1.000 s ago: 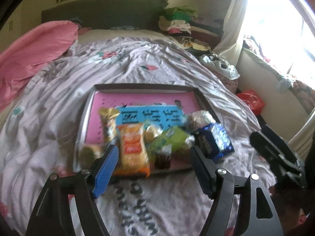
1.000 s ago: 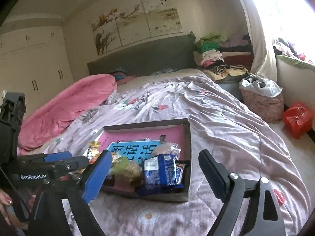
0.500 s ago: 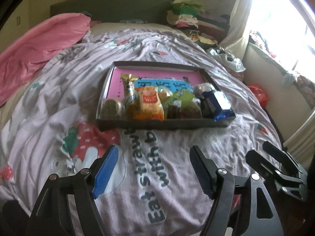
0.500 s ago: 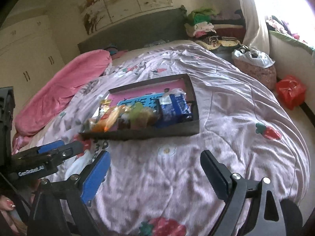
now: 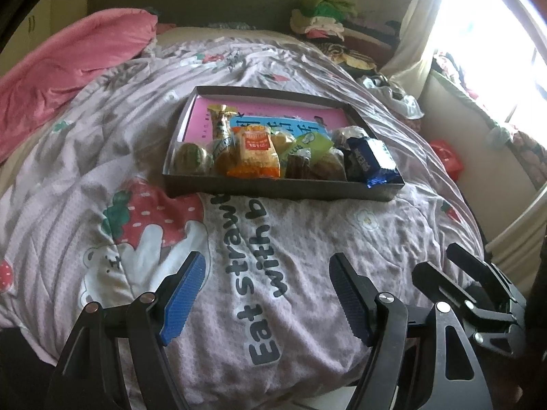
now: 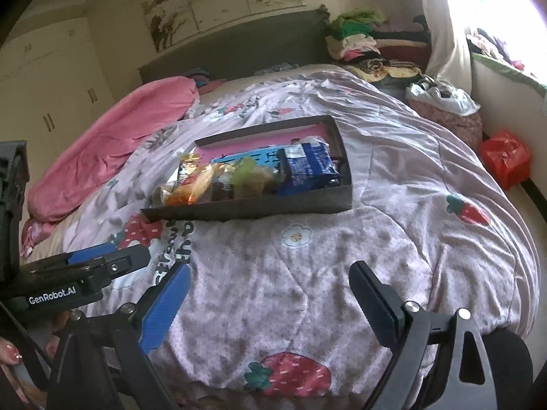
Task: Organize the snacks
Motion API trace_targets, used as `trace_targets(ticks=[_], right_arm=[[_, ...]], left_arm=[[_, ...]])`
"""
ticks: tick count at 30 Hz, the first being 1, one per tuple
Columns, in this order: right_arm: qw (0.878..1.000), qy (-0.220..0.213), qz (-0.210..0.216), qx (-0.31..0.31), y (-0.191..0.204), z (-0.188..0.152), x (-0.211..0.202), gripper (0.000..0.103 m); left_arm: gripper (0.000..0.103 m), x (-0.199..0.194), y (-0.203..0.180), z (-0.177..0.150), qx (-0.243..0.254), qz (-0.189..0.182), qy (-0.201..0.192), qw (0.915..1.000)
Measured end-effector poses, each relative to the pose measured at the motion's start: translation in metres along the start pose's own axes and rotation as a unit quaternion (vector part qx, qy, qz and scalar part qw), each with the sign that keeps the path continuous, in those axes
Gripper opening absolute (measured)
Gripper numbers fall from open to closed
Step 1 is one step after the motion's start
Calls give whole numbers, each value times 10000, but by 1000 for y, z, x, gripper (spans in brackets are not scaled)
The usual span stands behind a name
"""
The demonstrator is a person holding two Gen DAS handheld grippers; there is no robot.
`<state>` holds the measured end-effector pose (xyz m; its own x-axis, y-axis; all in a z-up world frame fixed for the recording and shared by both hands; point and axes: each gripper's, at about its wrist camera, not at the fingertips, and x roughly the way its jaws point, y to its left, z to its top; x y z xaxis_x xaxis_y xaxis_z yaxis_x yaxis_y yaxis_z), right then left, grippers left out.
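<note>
A dark shallow box [image 5: 283,189] with a pink bottom lies on the bed and holds several snacks along its near side: an orange packet [image 5: 255,152], a green packet [image 5: 307,143], a blue packet [image 5: 371,160], a round cake [image 5: 191,159]. The box also shows in the right wrist view [image 6: 259,210] with the blue packet [image 6: 307,169]. My left gripper [image 5: 268,292] is open and empty, well short of the box near the bed's foot. My right gripper [image 6: 270,302] is open and empty, also well back from the box.
The bed has a lilac strawberry-print quilt [image 5: 102,157] and a pink duvet [image 5: 68,68] bunched at far left. Folded clothes [image 5: 321,20] are piled by the headboard. A red bag [image 6: 506,157] and a white-topped bag [image 6: 444,109] stand on the floor at the right, under a bright window.
Both grippers have pulled back from the box toward the foot of the bed. The box now looks smaller and farther off. Both stay open and empty.
</note>
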<state>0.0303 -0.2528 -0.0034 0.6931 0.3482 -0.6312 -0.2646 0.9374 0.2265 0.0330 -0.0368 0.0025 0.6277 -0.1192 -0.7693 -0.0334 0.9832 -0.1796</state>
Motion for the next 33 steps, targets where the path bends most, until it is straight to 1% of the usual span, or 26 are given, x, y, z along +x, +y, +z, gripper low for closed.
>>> trace_targets(ticks=[4,11,33], right_arm=[[10000,0,19,0,1,0,1,94],[10000,15,-18,-1,0,0,2,94],[10000,-3,4,-17,0,1,3,94]], left_arm=[[76,0,-1,0,12,-54,-19,10000],[76,2,-1,0,13,-85,73,9999],[76,-1,-3,-1,69,-34,9,10000]])
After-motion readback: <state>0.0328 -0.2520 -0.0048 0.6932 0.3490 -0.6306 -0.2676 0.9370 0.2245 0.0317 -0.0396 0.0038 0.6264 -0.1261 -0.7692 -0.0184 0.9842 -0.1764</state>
